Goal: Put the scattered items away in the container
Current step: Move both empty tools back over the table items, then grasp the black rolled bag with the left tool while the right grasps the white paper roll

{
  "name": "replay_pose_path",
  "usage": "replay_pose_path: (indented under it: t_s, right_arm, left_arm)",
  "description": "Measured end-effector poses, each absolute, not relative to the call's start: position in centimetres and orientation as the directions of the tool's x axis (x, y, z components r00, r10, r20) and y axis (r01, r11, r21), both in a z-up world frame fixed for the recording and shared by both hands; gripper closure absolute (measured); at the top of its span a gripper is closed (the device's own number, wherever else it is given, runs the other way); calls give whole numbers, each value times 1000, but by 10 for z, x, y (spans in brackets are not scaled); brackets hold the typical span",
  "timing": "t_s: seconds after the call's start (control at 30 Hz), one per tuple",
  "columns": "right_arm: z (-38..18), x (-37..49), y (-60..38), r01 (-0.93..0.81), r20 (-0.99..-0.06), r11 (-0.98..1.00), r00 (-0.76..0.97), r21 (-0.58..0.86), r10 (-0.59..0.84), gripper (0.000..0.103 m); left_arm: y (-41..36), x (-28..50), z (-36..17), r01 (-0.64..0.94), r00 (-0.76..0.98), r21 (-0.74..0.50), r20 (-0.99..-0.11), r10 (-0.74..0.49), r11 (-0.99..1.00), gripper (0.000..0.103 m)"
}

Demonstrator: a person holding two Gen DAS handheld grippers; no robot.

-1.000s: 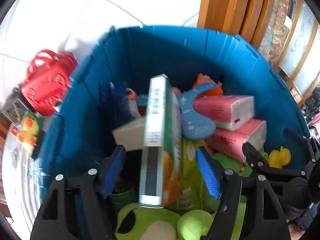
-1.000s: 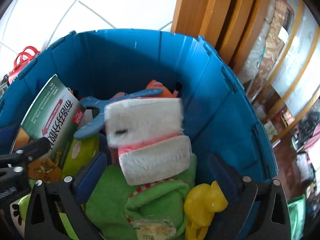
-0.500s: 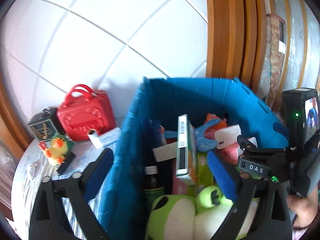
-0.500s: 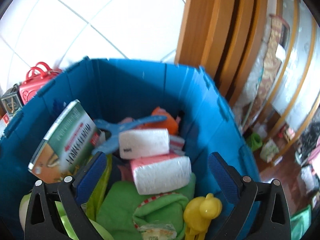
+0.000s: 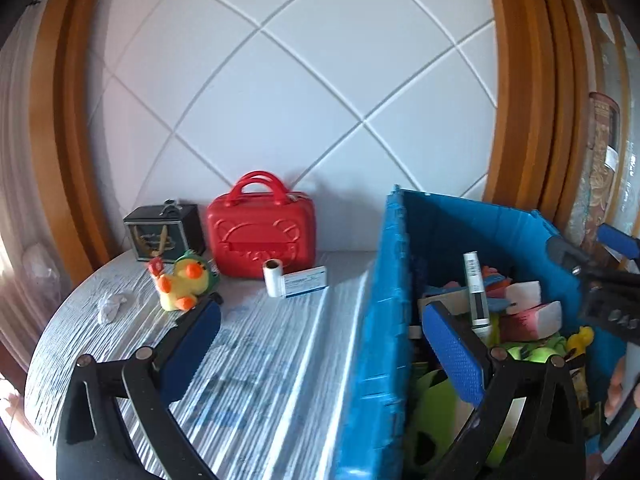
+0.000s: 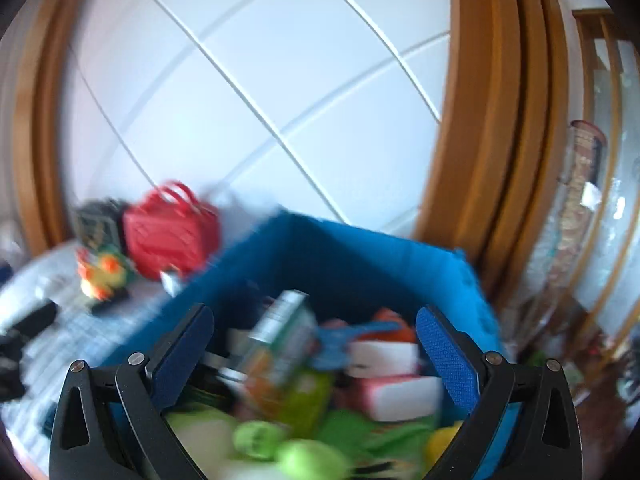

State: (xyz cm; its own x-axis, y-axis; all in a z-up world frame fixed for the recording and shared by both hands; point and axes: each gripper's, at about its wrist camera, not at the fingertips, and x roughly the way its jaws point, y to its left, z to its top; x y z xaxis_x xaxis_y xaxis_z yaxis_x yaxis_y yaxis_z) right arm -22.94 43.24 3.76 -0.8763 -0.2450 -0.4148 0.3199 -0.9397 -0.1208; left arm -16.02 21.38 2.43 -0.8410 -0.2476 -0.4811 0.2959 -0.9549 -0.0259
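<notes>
The blue container (image 5: 376, 344) stands on the right of a round table, full of tissue packs, a green box (image 5: 474, 292), plush toys and tennis balls. My left gripper (image 5: 320, 344) is open and empty, straddling the container's left wall. My right gripper (image 6: 312, 348) is open and empty above the container (image 6: 340, 256); this view is blurred. On the table are a red case (image 5: 262, 232), a duck plush (image 5: 184, 280), a white roll (image 5: 274, 278), a small white box (image 5: 306, 280) and a crumpled wrapper (image 5: 110, 306).
A dark box (image 5: 162, 234) stands left of the red case, against the white tiled wall. The table (image 5: 260, 360) has a striped grey top. A wooden frame runs behind the container. The right gripper's body shows at the left wrist view's right edge (image 5: 600, 280).
Both grippers have pulled up and back out of the container. The left one has swung left, bringing the table items into view. The green box stays in the container.
</notes>
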Motion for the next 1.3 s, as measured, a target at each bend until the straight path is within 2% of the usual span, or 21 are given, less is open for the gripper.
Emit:
replay_pose_path:
  t_s: [0.17, 0.4, 0.57, 0.7, 0.87, 1.07, 1.3]
  right_arm:
    - [41, -205, 381, 387, -384, -919, -861, -70, -333, 0]
    - [41, -176, 280, 420, -361, -907, -852, -39, -379, 0]
    - [37, -166, 201, 422, -353, -906, -851, -18, -389, 0]
    - [16, -174, 143, 394, -411, -919, -837, 5, -361, 0]
    - [-23, -206, 105, 341, -534, -940, -793, 11, -294, 0]
    - [-69, -260, 91, 279, -631, -960, -742, 16, -226, 0]
    - [-137, -339, 93, 207, -727, -977, -678, -44, -111, 0]
  left_arm:
    - [153, -139, 10, 322, -840, -63, -480, -254, -945, 1]
    - [43, -114, -10, 346, -839, -72, -470, -274, -935, 1]
    - [-49, -107, -30, 338, -825, -70, -503, -260, -939, 1]
    - [-111, -114, -53, 369, -791, -60, -545, -280, -927, 1]
    - [-155, -135, -84, 346, -760, -81, -609, -229, -935, 1]
    - [-176, -186, -131, 342, -703, -79, -683, -199, -936, 1]
    - [-176, -275, -201, 286, -630, -64, -765, -138, -956, 1]
